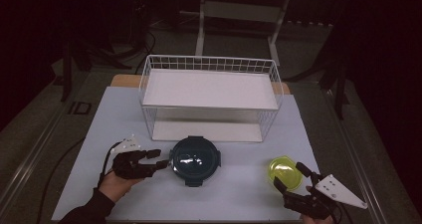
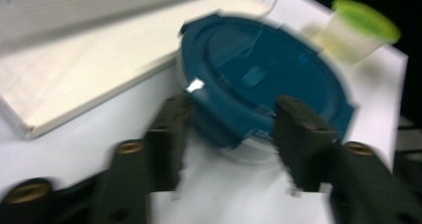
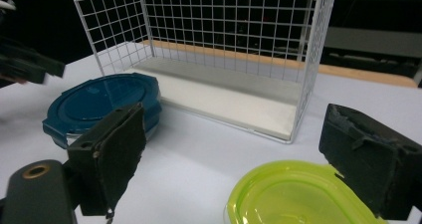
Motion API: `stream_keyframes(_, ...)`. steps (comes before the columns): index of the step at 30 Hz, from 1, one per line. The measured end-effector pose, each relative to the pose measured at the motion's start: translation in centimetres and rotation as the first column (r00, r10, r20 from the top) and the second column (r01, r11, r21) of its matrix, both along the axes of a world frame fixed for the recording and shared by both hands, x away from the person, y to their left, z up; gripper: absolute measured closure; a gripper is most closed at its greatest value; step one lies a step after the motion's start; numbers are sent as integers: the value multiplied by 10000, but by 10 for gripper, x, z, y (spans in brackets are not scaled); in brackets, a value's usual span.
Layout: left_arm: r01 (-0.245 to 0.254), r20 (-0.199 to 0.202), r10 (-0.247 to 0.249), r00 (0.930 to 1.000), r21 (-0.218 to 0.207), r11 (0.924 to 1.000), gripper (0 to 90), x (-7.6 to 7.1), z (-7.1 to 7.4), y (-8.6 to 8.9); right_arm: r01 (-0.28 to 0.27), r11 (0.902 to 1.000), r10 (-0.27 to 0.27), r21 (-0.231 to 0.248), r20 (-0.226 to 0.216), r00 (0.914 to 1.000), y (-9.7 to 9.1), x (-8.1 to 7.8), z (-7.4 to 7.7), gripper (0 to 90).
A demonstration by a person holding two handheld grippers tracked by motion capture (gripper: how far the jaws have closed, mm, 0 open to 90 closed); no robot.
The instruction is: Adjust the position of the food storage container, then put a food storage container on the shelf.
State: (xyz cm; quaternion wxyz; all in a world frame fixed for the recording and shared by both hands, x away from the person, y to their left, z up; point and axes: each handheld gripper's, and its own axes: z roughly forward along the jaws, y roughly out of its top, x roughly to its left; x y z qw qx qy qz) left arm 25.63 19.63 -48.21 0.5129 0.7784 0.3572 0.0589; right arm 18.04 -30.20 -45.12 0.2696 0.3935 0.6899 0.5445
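Two lidded containers sit on the white table point(image 1: 234, 194) in the high view: a round blue-lidded container point(image 1: 195, 160) near the middle, just in front of the white wire shelf rack point(image 1: 211, 95), and a smaller green-lidded container point(image 1: 285, 173) to the right. The left gripper point(image 1: 160, 159) lies level at the blue container's left edge, its jaws spread, with the tips just beside the rim; whether they touch it cannot be told from here. The right gripper point(image 1: 290, 174) comes in from the near right corner, its jaws apart on either side of the green lid's near edge.

In the left gripper view, which is blurred, the two black jaws stand wide with the near rim of the blue-lidded container point(image 2: 263, 79) between them, and the pads do not press on it. The green-lidded container point(image 2: 358, 32) stands far off to the right, and the rack's bottom board point(image 2: 94, 79) runs along the left.

In the right gripper view the jaws are spread, and the green-lidded container point(image 3: 298, 199) sits low between them, close to the right-hand pad without being clamped. The blue-lidded container point(image 3: 104, 104) lies to the left, near the rack point(image 3: 219, 50), with part of the left gripper point(image 3: 30, 64) at the left edge.
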Motion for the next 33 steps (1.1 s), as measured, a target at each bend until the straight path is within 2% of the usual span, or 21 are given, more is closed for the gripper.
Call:
stream_keyframes(1, 104, 78, -103, 9999, -89, 9999, 266, -2, 2, 0, -128, 9999, 129, -58, 66, 9999, 1, -1, 2, 108)
stream_keyframes(3, 203, 29, -202, 9998, -296, 9994, 186, -5, 4, -1, -253, 9997, 253, -10, 61, 9997, 2, -1, 3, 140)
stream_keyframes(4, 206, -18, -207, 9998, -282, 9994, 123, -6, 5, -2, -350, 9994, 350, -9, 75, 9994, 3, -1, 4, 148)
stream_keyframes(6, 283, -25, -284, 9996, -329, 9991, 61, -8, 7, -4, -394, 9992, 395, -51, 128, 9991, 6, -2, 7, 148)
stream_keyframes(8, 226, -31, -227, 9997, -269, 9994, 39, -9, 11, -5, -558, 9984, 562, -120, 356, 9978, 10, -4, 11, 144)
stream_keyframes(10, 187, -102, -190, 9998, -214, 9996, 8, -10, 15, -6, -687, 9976, 688, -36, 318, 9971, 14, -4, 14, 141)
stream_keyframes(11, 198, -149, -202, 9997, -285, 9994, 8, -10, 16, -7, -751, 9972, 751, 18, 88, 9971, 16, -2, 16, 140)
stream_keyframes(13, 95, -190, -99, 9998, -233, 9997, 7, -9, 20, -7, -837, 9965, 838, 65, -17, 9965, 20, 1, 18, 141)
stream_keyframes(15, -17, -151, 15, 9999, -185, 9998, 6, -8, 23, -7, -997, 9950, 997, -6, 38, 9950, 26, 4, 20, 142)
stream_keyframes(16, -188, -38, 187, 9998, -191, 9996, 6, -8, 24, -7, -1101, 9937, 1105, -231, 173, 9937, 33, 7, 24, 142)
stream_keyframes(17, -227, 64, 228, 9997, -260, 9994, 6, -7, 25, -8, -1101, 9937, 1105, -231, 173, 9937, 33, 7, 24, 142)
stream_keyframes(22, -175, 182, 179, 9997, -223, 9996, 6, -1, 29, -13, -1549, 9872, 1556, -381, 153, 9877, 55, 20, 33, 124)
stream_keyframes(24, -185, 130, 189, 9997, -307, 9994, 6, 2, 29, -15, -1479, 9876, 1492, -521, 216, 9886, 63, 25, 36, 109)
stream_keyframes(27, -276, -43, 274, 9996, -421, 9987, 7, 7, 28, -18, -1604, 9853, 1623, -591, 284, 9863, 75, 33, 37, 107)
stream_keyframes(29, -252, -313, 239, 9992, -425, 9988, 7, 11, 26, -20, -2038, 9773, 2043, -577, 31, 9789, 82, 37, 37, 106)
stream_keyframes(30, -304, -539, 275, 9982, -535, 9981, 7, 14, 24, -21, -2028, 9772, 2035, -629, 36, 9791, 86, 39, 36, 106)
stream_keyframes(31, -332, -673, 296, 9973, -535, 9980, 7, 15, 22, -22, -2197, 9730, 2198, -703, -68, 9755, 90, 43, 35, 106)
stream_keyframes(33, -642, -821, 606, 9948, -421, 9971, 6, 19, 18, -23, -2283, 9706, 2273, -762, -220, 9736, 96, 47, 33, 106)
